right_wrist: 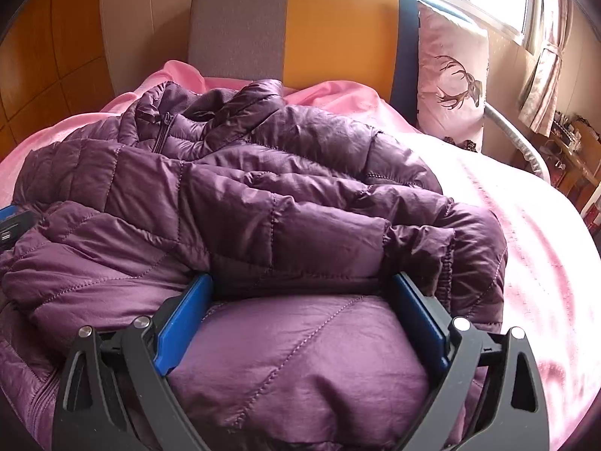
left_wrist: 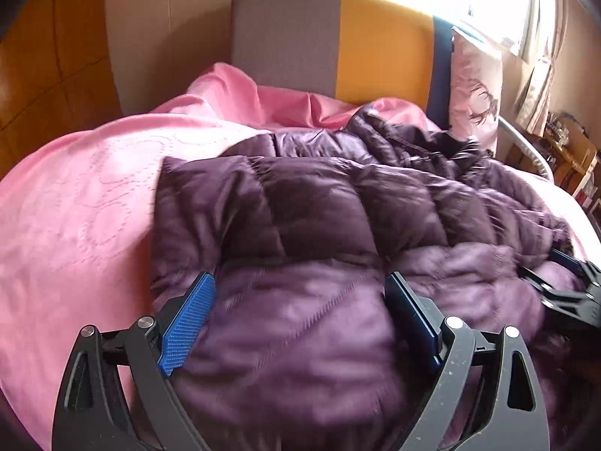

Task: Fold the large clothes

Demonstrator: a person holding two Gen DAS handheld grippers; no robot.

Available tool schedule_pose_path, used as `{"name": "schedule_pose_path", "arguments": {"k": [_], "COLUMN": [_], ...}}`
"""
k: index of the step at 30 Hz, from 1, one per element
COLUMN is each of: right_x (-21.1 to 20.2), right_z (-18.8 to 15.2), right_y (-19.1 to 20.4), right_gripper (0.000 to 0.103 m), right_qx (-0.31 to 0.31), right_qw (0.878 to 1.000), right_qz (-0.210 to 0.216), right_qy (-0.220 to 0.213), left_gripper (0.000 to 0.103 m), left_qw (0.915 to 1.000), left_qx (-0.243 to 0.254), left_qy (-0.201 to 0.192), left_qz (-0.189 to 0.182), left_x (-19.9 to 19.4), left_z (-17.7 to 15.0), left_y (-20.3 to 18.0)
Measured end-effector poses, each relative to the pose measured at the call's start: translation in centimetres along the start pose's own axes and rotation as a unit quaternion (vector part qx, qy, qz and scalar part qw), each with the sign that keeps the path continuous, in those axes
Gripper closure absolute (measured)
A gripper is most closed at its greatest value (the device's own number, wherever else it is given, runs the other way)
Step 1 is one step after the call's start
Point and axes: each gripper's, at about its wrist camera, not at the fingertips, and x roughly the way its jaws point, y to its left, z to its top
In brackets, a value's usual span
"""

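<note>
A purple quilted puffer jacket (left_wrist: pixel 338 203) lies partly folded on a pink bedspread (left_wrist: pixel 86 195). It also shows in the right wrist view (right_wrist: pixel 263 195), with its collar and zipper at the far left and a sleeve cuff at the right. My left gripper (left_wrist: pixel 300 282) is open, its blue pads either side of a puffy near fold of the jacket. My right gripper (right_wrist: pixel 302 282) is open too, its pads straddling the jacket's near edge. The right gripper also shows at the right edge of the left wrist view (left_wrist: pixel 567 285).
The bed has a grey, yellow and blue headboard (right_wrist: pixel 300 26). A pink deer-print pillow (right_wrist: pixel 450 75) leans against it at the right. A window with curtains (right_wrist: pixel 541 60) and cluttered wooden furniture (right_wrist: pixel 574 143) are to the right. Wood panelling (left_wrist: pixel 45 56) is at the left.
</note>
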Motion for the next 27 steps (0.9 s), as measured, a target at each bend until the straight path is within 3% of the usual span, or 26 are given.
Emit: {"name": "schedule_pose_path", "arguments": {"k": [5, 12, 27], "right_x": [-1.0, -5.3, -11.6], "right_z": [0.2, -1.3, -11.3], "right_y": [0.4, -0.3, -3.9], "right_gripper": [0.005, 0.002, 0.002], "right_qx": [-0.002, 0.034, 0.11], "right_qw": [1.0, 0.999, 0.99], "right_qz": [-0.015, 0.011, 0.044], "right_qy": [0.004, 0.006, 0.08], "left_gripper": [0.012, 0.011, 0.011], "left_qw": [0.9998, 0.9996, 0.9996], "left_qx": [0.001, -0.003, -0.024], "left_qy": [-0.019, -0.027, 0.004], "left_qz": [-0.008, -0.007, -0.014], "left_x": [-4.4, -8.2, -11.3], "left_z": [-2.1, -5.8, -13.3], "left_y": [0.1, 0.4, 2.8]}}
